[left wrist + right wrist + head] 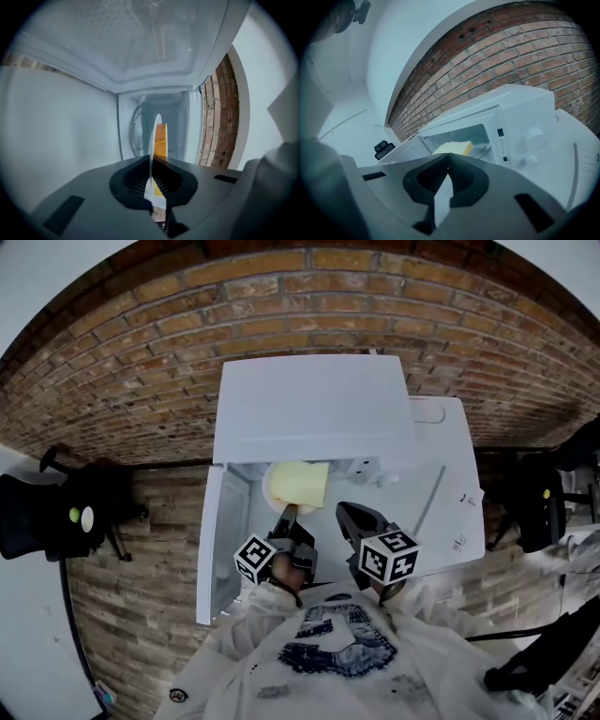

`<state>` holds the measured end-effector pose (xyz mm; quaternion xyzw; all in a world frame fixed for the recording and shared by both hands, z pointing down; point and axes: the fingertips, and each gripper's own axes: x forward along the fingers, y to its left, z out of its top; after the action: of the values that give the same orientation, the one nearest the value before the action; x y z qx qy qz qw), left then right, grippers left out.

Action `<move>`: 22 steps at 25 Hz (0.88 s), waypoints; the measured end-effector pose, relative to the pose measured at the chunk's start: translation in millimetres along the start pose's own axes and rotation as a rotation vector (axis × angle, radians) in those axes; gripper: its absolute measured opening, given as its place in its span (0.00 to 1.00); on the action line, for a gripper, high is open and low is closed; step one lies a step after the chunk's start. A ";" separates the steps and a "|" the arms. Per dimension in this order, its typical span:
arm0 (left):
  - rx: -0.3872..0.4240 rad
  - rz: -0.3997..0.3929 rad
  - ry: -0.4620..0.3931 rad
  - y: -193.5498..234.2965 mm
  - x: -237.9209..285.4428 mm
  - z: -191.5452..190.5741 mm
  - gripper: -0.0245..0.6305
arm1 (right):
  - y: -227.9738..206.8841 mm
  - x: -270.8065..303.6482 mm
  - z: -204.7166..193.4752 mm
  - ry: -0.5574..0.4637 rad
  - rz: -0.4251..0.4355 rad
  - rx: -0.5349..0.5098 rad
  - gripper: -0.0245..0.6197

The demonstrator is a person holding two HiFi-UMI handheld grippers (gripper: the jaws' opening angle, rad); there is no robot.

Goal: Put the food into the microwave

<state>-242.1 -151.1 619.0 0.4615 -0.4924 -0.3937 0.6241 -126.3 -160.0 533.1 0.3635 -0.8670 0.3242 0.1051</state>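
Note:
A white microwave (314,409) stands with its door (214,540) swung open to the left. My left gripper (289,521) is shut on the rim of a white plate (272,486) that carries a pale yellow block of food (300,484), held at the mouth of the oven. In the left gripper view the plate (153,140) shows edge-on between the jaws, with the food (161,140) on it and the glass turntable (137,131) behind. My right gripper (352,517) hangs shut and empty just right of the left one, in front of the control panel. The food (453,148) also shows in the right gripper view.
The microwave sits on a white top (450,493) against a brick wall (141,390). A black camera on a stand (56,512) is at the left, and another black stand (539,502) is at the right. The microwave's knobs (534,138) face my right gripper (449,161).

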 end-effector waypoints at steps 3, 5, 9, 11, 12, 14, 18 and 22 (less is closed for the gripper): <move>0.010 0.007 0.016 3.5 8.1 1.1 0.06 | -2.4 1.6 1.7 -0.010 -0.017 0.004 0.06; 0.020 0.024 0.021 8.6 13.2 3.1 0.06 | -4.2 2.7 3.0 -0.016 -0.027 0.007 0.06; 0.023 0.042 0.026 19.4 23.8 7.4 0.06 | -7.3 4.2 5.3 -0.021 -0.042 0.009 0.06; 0.016 0.050 0.028 24.4 29.3 9.1 0.06 | -8.8 4.6 6.7 -0.023 -0.048 0.009 0.06; 0.011 0.055 0.028 26.6 31.9 9.9 0.06 | -9.7 4.6 7.2 -0.023 -0.051 0.010 0.06; 0.007 0.063 0.027 30.4 37.1 11.9 0.06 | -11.8 4.6 7.8 -0.022 -0.057 0.011 0.06; 0.006 0.064 0.032 34.9 50.4 14.8 0.06 | -16.3 4.9 9.7 -0.021 -0.069 0.010 0.06; 0.005 0.073 0.037 41.0 61.6 15.5 0.06 | -20.6 6.4 10.9 -0.019 -0.075 0.013 0.06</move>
<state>-243.1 -201.5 675.3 0.4518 -0.4982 -0.3609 0.6461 -115.9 -181.3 537.4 0.3996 -0.8514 0.3224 0.1068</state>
